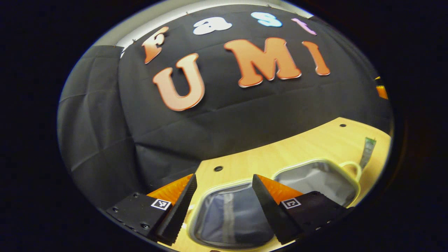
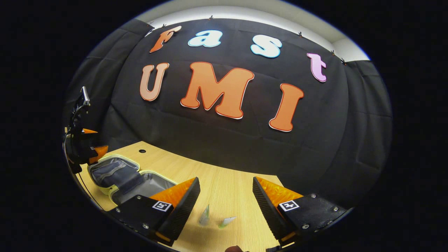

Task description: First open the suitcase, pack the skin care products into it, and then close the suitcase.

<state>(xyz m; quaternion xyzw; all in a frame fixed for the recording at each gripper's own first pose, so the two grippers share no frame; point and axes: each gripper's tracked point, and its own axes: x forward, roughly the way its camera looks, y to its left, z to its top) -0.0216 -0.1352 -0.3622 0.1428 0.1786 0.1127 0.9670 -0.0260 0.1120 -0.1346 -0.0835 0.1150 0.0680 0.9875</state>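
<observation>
Both grippers hang above a pale wooden table point(image 2: 224, 189) with their fingers spread wide and nothing between them. In the left gripper view, the left gripper point(image 1: 224, 204) sits over the open suitcase point(image 1: 315, 175), which lies flat with its two halves side by side. The nearer half shows a dark lining with a pale strap down its middle and lies directly under the gap between the fingers; the farther half, lined in grey, extends to the right, with a cream handle point(image 1: 353, 168) at its far end. Just beyond that handle a thin greenish tube point(image 1: 367, 150) lies on the bare wood. Behind the suitcase an open strip of table with two small round holes runs to the back edge, where the black cloth wall point(image 1: 245, 119) rises.

In the right gripper view, the right gripper point(image 2: 224, 203) is over a bare stretch of wood, well to the right of the suitcase. Two small skin care products point(image 2: 215, 217), pale with greenish ends, stand or lean on the table between and just below its fingers; their exact shape is blurred. The suitcase lies at the lower left of this view, partly behind the gripper's left finger point(image 2: 182, 206), and the left gripper hovers above its far half near the table's left edge. Between the products and the back edge the wood is free, and the table's right edge meets the cloth wall close behind the right finger point(image 2: 269, 206).
</observation>
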